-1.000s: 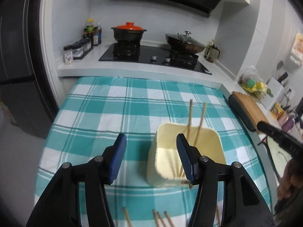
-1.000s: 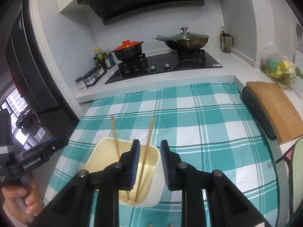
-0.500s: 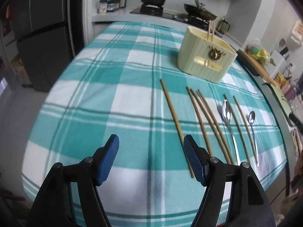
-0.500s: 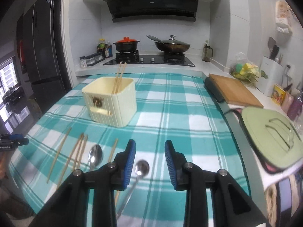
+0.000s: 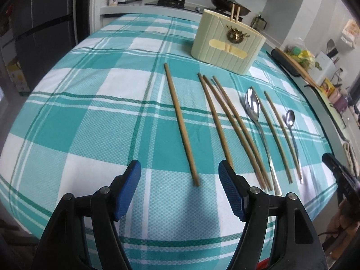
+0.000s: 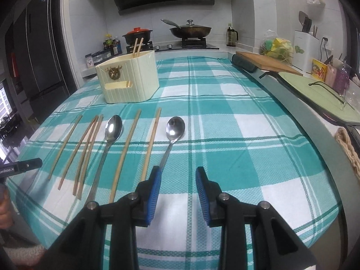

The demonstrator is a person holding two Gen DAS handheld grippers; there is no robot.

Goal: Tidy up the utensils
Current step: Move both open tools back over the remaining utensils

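A cream utensil holder (image 5: 227,42) (image 6: 128,78) stands at the far side of the checked cloth with two chopsticks upright in it. Several wooden chopsticks lie in a row on the cloth, along with a large spoon (image 5: 253,108) (image 6: 113,128) and a small spoon (image 5: 290,118) (image 6: 175,127). My left gripper (image 5: 178,171) is wide open over the near end of the leftmost chopstick (image 5: 180,121), which lies between the fingers without touching them. My right gripper (image 6: 178,171) is open with a narrow gap and holds nothing. The small spoon's handle ends just at its left finger.
A stove with a red-lidded pot (image 6: 137,34) and a wok (image 6: 190,30) runs along the back counter. A wooden cutting board (image 6: 265,64) and a green tray (image 6: 315,94) lie to the right of the table. A dark fridge (image 5: 40,22) stands on the left. The table's front edge is close below both grippers.
Both grippers have pulled back from above the holder to the near side of the table and sunk lower. The left jaws have spread wider. The right jaws have parted a little.
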